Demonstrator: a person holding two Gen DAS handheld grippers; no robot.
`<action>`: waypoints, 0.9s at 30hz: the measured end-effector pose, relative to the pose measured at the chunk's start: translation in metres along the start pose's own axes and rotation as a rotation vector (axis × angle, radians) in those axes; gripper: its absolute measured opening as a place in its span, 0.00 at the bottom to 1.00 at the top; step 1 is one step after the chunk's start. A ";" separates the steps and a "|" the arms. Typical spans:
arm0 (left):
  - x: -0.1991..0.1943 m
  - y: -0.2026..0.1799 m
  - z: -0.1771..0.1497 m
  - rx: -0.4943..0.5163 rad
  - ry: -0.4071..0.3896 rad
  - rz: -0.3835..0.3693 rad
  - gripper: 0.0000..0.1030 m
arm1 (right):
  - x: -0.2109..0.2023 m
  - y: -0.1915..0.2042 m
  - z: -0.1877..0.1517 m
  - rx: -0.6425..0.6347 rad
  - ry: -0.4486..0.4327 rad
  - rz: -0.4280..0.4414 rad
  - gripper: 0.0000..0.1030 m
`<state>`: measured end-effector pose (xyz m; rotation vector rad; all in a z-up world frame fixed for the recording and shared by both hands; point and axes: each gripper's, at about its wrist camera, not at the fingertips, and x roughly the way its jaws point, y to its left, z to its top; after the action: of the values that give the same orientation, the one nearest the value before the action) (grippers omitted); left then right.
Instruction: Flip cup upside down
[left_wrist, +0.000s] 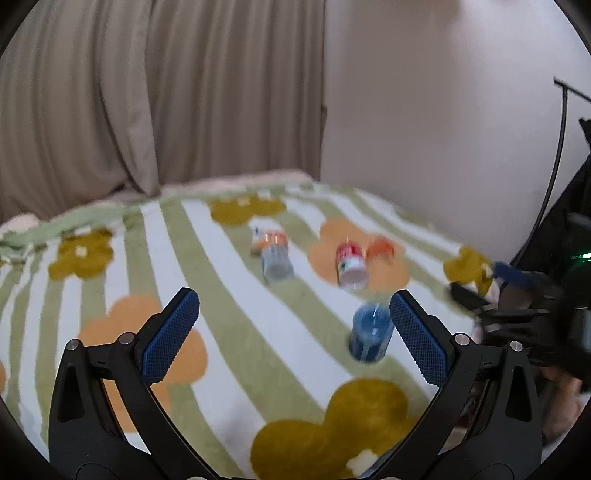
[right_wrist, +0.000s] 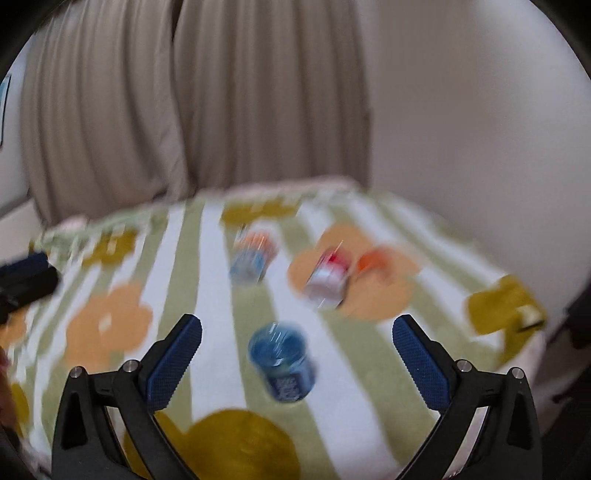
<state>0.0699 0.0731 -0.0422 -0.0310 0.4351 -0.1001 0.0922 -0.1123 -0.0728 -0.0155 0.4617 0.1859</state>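
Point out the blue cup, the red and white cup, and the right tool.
blue cup (right_wrist: 282, 363): right wrist view, on its side wall.
red and white cup (right_wrist: 327, 278): right wrist view, mid-body.
right tool (right_wrist: 297, 338): right wrist view, midway between fingertips.

text: none legible | blue cup (right_wrist: 282, 360) label: blurred | other cups: blurred
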 end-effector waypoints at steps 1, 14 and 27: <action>-0.007 -0.003 0.003 0.001 -0.025 0.001 1.00 | -0.018 -0.002 0.005 0.009 -0.035 -0.042 1.00; -0.047 -0.038 -0.001 0.060 -0.115 0.020 1.00 | -0.126 -0.016 0.008 -0.004 -0.175 -0.304 1.00; -0.068 -0.048 0.000 0.074 -0.142 0.022 1.00 | -0.152 -0.016 0.008 0.025 -0.221 -0.282 1.00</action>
<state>0.0045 0.0325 -0.0119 0.0391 0.2893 -0.0920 -0.0352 -0.1538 0.0021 -0.0350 0.2378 -0.0950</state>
